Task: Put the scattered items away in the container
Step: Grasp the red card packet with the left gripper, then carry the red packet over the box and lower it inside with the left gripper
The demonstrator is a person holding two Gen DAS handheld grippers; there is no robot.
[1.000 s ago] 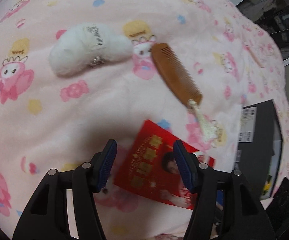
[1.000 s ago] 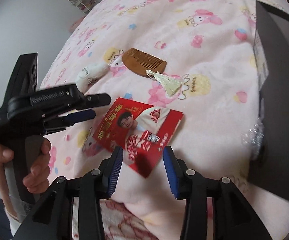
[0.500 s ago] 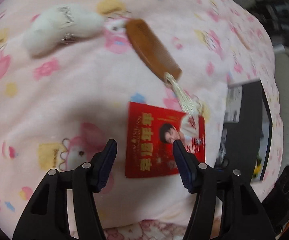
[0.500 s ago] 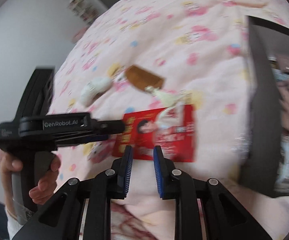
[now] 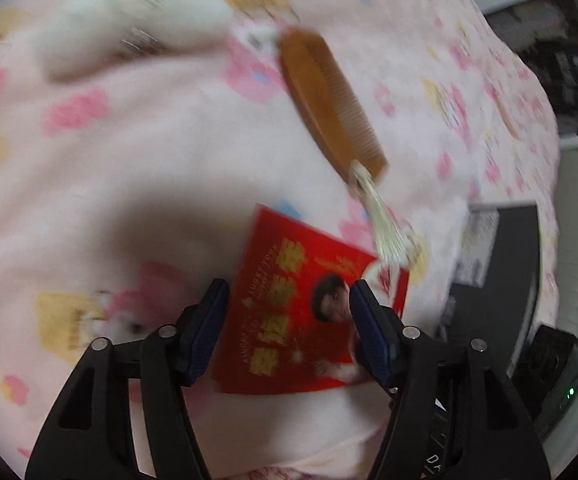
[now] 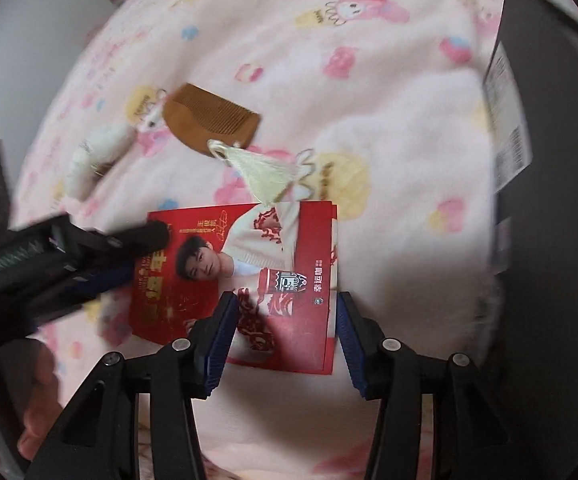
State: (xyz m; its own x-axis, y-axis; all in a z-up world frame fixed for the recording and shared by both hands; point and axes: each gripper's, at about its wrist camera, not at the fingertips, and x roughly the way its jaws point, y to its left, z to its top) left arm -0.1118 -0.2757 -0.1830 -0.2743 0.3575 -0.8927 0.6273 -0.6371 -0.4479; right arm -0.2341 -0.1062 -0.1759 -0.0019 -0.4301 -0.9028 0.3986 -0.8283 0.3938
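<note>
From my right wrist view, a wooden comb (image 6: 209,122) lies in the upper left of the frame on the pink printed blanket (image 6: 389,120), its pale tassel (image 6: 267,172) trailing down until the tip touches the top edge of the red card packet (image 6: 245,280). A white fluffy toy (image 6: 99,156) sits just left of the comb. The black container (image 6: 553,208) fills the right edge, its white label facing the blanket; bare blanket lies between it and the packet.

The left gripper (image 6: 125,256) reaches in from the left edge, its tip over the packet's left side, with my hand (image 6: 35,400) below it.

The right gripper (image 6: 285,336) has just been opening; its jaws stand apart, straddling the packet's lower right portion without pinching it.

In my left wrist view, blurred, the left gripper (image 5: 289,328) has also just been opening, jaws apart over the packet (image 5: 305,312), with the comb (image 5: 329,104) above it and the container (image 5: 497,280) at lower right.
</note>
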